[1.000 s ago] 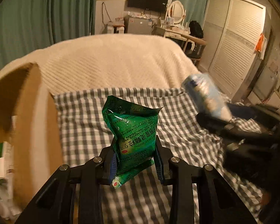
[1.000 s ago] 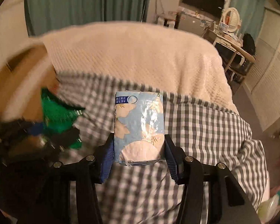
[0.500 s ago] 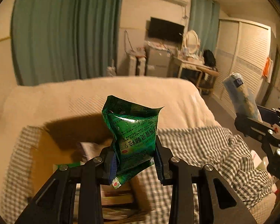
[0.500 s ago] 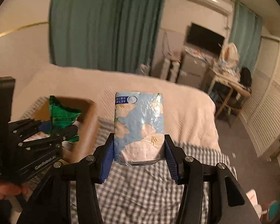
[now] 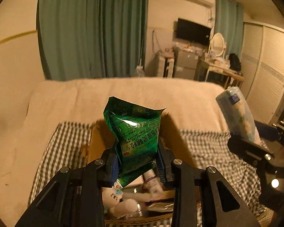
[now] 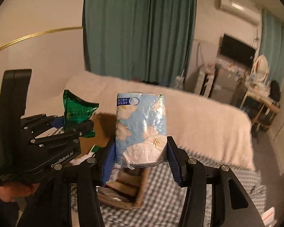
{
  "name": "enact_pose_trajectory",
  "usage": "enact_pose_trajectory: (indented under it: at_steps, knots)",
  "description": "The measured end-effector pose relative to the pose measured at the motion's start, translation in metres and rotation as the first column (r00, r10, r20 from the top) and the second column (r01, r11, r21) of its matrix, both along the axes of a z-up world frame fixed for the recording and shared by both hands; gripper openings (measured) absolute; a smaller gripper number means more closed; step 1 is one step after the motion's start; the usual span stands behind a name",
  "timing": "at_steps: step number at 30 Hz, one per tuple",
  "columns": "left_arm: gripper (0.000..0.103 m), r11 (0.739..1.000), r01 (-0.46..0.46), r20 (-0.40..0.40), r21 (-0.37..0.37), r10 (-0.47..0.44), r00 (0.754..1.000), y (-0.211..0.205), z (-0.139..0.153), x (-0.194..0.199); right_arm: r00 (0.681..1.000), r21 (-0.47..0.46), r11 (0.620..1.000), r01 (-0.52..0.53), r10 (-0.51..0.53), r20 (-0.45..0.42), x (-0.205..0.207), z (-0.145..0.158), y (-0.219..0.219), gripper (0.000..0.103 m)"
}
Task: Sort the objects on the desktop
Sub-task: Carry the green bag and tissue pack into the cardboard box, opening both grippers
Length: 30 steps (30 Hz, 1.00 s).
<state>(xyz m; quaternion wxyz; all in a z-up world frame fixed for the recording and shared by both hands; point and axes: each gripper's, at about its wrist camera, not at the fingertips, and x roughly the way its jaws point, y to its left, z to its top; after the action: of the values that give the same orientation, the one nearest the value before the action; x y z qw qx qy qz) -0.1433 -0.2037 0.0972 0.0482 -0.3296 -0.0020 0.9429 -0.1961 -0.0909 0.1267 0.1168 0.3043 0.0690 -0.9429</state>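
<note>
My left gripper point(image 5: 137, 162) is shut on a crinkled green sachet point(image 5: 137, 132) and holds it above an open cardboard box point(image 5: 96, 141) that lies on a checked cloth point(image 5: 66, 141). Several packets and papers lie inside the box. My right gripper point(image 6: 140, 162) is shut on a pale blue tissue pack point(image 6: 141, 124) with cloud print, held upright above the box's right side. In the right wrist view the left gripper point(image 6: 79, 124) with the green sachet point(image 6: 77, 111) hangs to the left. The left wrist view shows the tissue pack point(image 5: 236, 113) at the right edge.
A cream blanket point(image 5: 123, 90) covers the bed behind the checked cloth. Teal curtains point(image 5: 92, 28), a wall television point(image 5: 194, 31) and a cluttered dresser point(image 5: 217, 64) stand at the far wall. Slatted wardrobe doors point(image 5: 265, 60) line the right side.
Both grippers have risen and swung left with their loads, from over the checked cloth to over the cardboard box. The box's inside has come into view beneath them.
</note>
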Motion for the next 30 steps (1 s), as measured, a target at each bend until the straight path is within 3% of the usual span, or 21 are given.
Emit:
enact_pose_trajectory:
  at_steps: [7,11,15,16,18,19,20,21,26,30]
  knots:
    - [0.034,1.0,-0.016,0.112,-0.02,0.018,0.994,0.002,-0.05,-0.023,0.979,-0.046,0.999,0.012,-0.003,0.205,-0.039,-0.052,-0.012,0.05]
    - [0.034,1.0,-0.016,0.139,-0.025,0.02,0.99,0.004,-0.068,-0.031,0.968,-0.076,0.997,0.03,-0.01,0.251,-0.058,-0.073,-0.003,0.051]
    - [0.034,1.0,-0.023,0.153,-0.019,0.026,0.988,0.002,-0.078,-0.036,0.97,-0.103,0.994,0.025,0.001,0.243,-0.065,-0.082,0.002,0.053]
    - [0.038,0.999,-0.028,0.154,-0.021,0.031,0.988,-0.001,-0.078,-0.037,0.97,-0.112,0.993,0.023,0.005,0.244,-0.069,-0.084,0.003,0.053]
    - [0.065,0.998,-0.045,0.144,-0.033,0.05,0.988,0.0,-0.077,-0.037,0.969,-0.141,0.99,0.019,0.017,0.247,-0.076,-0.087,0.004,0.054]
    - [0.09,0.997,-0.059,0.132,-0.046,0.065,0.989,-0.002,-0.075,-0.042,0.97,-0.157,0.987,0.015,0.024,0.243,-0.078,-0.09,0.006,0.065]
    - [0.101,0.995,-0.084,0.107,-0.062,0.09,0.99,-0.003,-0.073,-0.042,0.971,-0.163,0.986,0.018,0.022,0.238,-0.08,-0.092,0.01,0.073]
    - [0.103,0.991,-0.108,0.071,-0.072,0.113,0.991,-0.004,-0.07,-0.04,0.973,-0.167,0.986,0.027,0.012,0.231,-0.082,-0.092,0.012,0.08]
    - [0.103,0.99,-0.122,0.073,-0.076,0.127,0.989,-0.001,-0.063,-0.046,0.983,-0.194,0.979,0.061,-0.026,0.18,-0.066,-0.088,0.025,0.081]
    - [0.103,0.988,-0.132,0.053,-0.085,0.137,0.989,-0.001,-0.049,-0.05,0.985,-0.158,0.983,0.088,-0.063,0.158,-0.064,-0.082,0.043,0.09]
